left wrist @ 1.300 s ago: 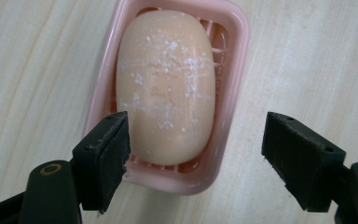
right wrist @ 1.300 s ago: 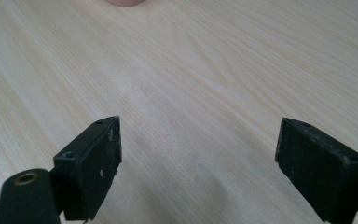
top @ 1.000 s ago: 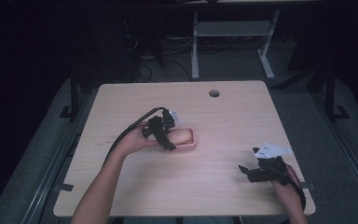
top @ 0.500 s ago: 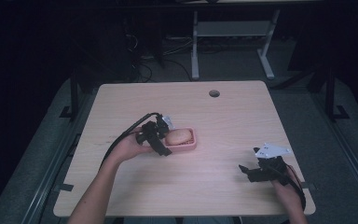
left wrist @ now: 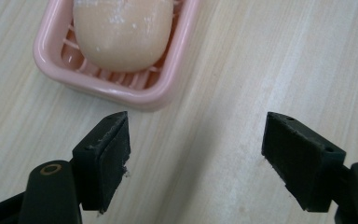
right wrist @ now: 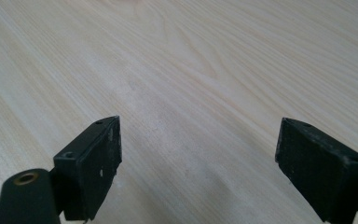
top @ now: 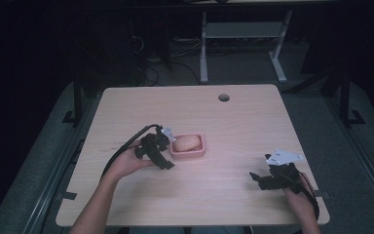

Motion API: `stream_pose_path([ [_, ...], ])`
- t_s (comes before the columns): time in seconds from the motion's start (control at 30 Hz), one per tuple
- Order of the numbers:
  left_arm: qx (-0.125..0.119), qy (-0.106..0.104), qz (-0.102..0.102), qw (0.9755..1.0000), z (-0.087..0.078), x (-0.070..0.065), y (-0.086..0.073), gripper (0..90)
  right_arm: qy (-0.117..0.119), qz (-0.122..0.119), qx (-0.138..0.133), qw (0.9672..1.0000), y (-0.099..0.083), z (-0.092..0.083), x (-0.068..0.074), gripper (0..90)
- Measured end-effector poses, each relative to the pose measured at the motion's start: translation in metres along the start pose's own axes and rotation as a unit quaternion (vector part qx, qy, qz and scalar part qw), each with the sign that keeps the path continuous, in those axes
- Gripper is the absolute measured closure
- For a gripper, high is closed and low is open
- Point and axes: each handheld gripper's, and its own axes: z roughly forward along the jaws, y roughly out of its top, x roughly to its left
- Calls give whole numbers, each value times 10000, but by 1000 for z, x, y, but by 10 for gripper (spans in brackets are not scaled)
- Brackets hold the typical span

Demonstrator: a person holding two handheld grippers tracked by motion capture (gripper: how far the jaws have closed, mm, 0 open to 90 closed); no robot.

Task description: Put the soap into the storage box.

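Table point(top: 141, 107) first, since it's the biggest thing going: a pale wood top with a round cable hole point(top: 223, 97) sitting up around 1 o'clock from the middle, and nearly all of it is lying bare. My guess is that bare space is giving both hands room to swing without bumping anything.

Next down in size, the pink soap dish point(top: 199, 152) is sitting a bit toward 9 o'clock of the table's centre, flat on the wood. Its ribbed floor is keeping the soap point(top: 185, 143) propped up, probably so it drains. The soap itself is lying inside the dish, a rounded peach lump, and from the left gripper view it's crowding toward the dish's near end.

Now the tools. The left gripper point(left wrist: 193, 154) is hovering just at the 9 o'clock side of the dish, jaws spread wide with nothing between them, and the near corner of the dish is poking toward the gap. Looks to me like it's lining up on the dish or the soap, or just letting go; I can't tell which from this alone.

The right gripper point(top: 262, 179) is parking way off at about 4 o'clock, well apart from the dish, jaws also gaping over plain wood point(right wrist: 177, 70). I'm reading that as it simply waiting out of the way while the left one is doing the work.
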Motion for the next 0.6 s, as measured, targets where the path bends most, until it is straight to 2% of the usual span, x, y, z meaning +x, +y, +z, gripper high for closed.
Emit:
stream_pose_path([
  [0.43,-134,36,-81,9999,-6,-8,-20,232,-19,-28,47,10000,0,1,1,138],
  [0.6,-175,14,-171,9997,-5,-13,-34,232,-12,-10,67,10000,1,2,2,138],
])
